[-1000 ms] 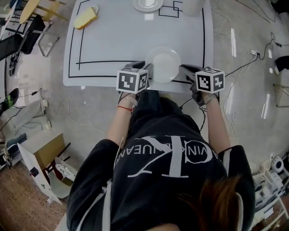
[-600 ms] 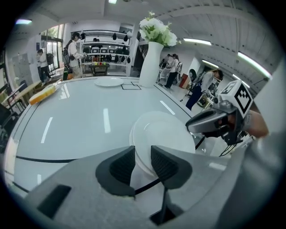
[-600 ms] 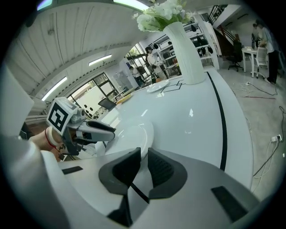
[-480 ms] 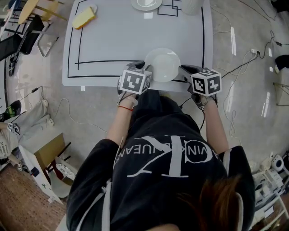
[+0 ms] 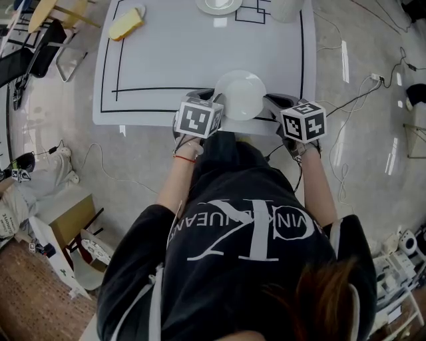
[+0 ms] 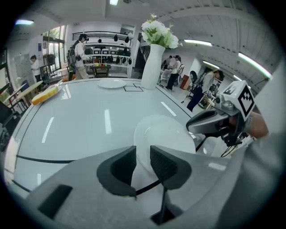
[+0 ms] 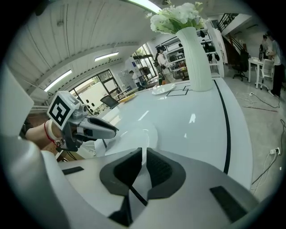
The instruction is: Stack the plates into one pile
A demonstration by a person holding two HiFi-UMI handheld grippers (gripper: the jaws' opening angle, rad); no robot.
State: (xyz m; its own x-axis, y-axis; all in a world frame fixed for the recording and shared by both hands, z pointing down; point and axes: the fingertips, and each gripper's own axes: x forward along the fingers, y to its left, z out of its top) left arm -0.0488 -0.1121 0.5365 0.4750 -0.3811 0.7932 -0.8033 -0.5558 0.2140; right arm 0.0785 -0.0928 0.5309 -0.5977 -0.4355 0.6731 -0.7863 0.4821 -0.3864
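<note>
A white plate [image 5: 239, 93] lies at the near edge of the white table [image 5: 166, 60], between my two grippers. My left gripper [image 5: 214, 100] has the plate's left rim [image 6: 165, 136] between its pads, and a gap still shows beside the rim; its jaws have just been closing. My right gripper [image 5: 269, 100] has also just been closing, and its pads sit tight on the plate's right rim [image 7: 134, 134]. A second white plate [image 5: 217, 5] rests at the table's far edge. Each gripper view shows the other gripper across the plate: the right one [image 6: 210, 125], the left one [image 7: 96, 129].
A tall white vase [image 6: 152, 65] with flowers stands at the far edge beside the second plate [image 6: 111, 83]. A yellow object [image 5: 126, 25] lies at the far left corner. Black lines mark the tabletop. Cables and chairs are on the floor around the table.
Both grippers have rolled slightly about their own axes while staying at the plate's sides. The plate has shifted only a touch.
</note>
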